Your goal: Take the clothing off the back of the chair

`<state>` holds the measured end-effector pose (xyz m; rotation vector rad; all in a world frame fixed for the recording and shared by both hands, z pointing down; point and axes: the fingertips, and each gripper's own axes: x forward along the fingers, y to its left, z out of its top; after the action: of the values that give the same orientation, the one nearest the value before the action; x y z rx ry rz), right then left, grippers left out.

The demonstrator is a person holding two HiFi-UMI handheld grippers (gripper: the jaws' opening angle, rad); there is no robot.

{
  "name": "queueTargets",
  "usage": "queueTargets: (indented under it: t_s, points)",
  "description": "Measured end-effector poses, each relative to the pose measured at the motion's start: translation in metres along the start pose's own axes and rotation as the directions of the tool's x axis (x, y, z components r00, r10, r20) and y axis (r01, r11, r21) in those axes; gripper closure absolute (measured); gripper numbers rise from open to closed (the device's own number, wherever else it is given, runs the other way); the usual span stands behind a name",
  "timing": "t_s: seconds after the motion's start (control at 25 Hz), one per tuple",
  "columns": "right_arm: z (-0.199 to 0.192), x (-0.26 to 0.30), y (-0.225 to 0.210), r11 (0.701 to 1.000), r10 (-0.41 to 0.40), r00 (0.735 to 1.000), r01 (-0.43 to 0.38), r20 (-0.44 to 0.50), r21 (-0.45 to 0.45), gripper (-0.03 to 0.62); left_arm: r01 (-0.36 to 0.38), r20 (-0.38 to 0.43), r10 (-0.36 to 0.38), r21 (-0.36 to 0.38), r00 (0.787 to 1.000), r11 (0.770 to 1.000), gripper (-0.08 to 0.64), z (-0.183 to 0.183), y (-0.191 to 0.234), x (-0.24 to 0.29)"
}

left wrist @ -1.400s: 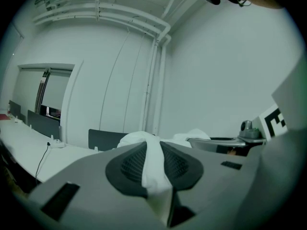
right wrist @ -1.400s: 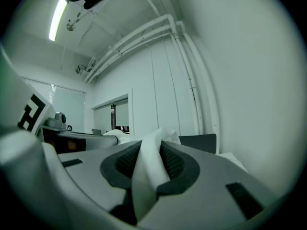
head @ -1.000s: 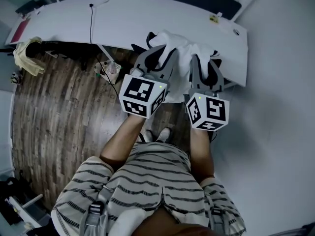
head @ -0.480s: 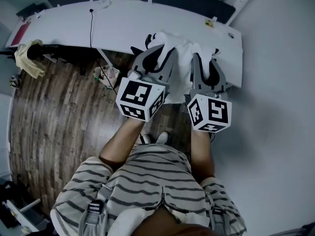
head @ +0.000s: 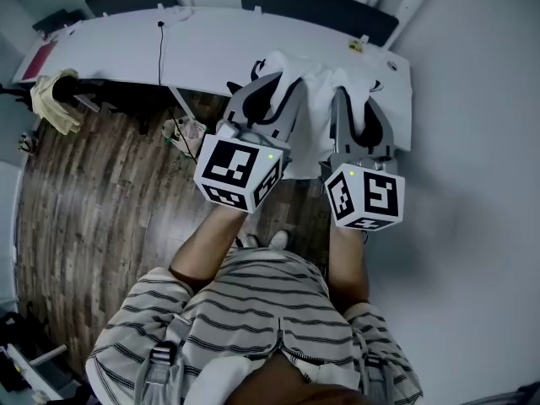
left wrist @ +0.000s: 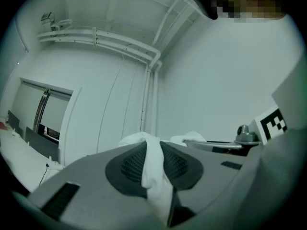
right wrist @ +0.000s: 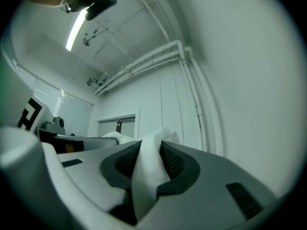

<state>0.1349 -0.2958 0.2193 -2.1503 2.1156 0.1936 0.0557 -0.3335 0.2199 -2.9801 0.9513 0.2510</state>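
Two pinches hold the white cloth garment (head: 314,112): the left gripper (head: 272,91) and the right gripper (head: 359,101) each clench a fold, equally near, its long axis stretched between them over the long white desk (head: 126,53), at its near edge.

clothing (head: 316,112) in front of desk (head: 110,53), floor (head: 93,192) beneath

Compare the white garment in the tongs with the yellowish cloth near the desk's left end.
Colour: the white garment is plain white, while the yellowish cloth is pale yellow.
Grip: the white garment is pinched by the left tongs and the right tongs; neither touches the yellowish cloth.
Pose: the white garment hangs between the tongs by the white desk, and the yellowish cloth lies draped over a dark object.
Both are soft, crumpled fabric.
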Motion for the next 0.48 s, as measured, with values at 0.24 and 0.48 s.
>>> queueTargets:
  t_s: [0.24, 0.48]
  points:
    - [0.026, -0.016, 0.011, 1.0, 0.013, 0.999, -0.013, 0.043, -0.005, 0.491, 0.001, 0.045, -0.001, 0.011, 0.999, 1.0, 0.472, 0.025, -0.009, -0.017]
    - [0.051, -0.038, 0.022, 0.999, 0.038, 0.996, -0.038, 0.086, -0.001, 0.491, 0.004, 0.09, -0.005, 0.021, 0.996, 1.0, 0.472, 0.045, -0.021, -0.039]
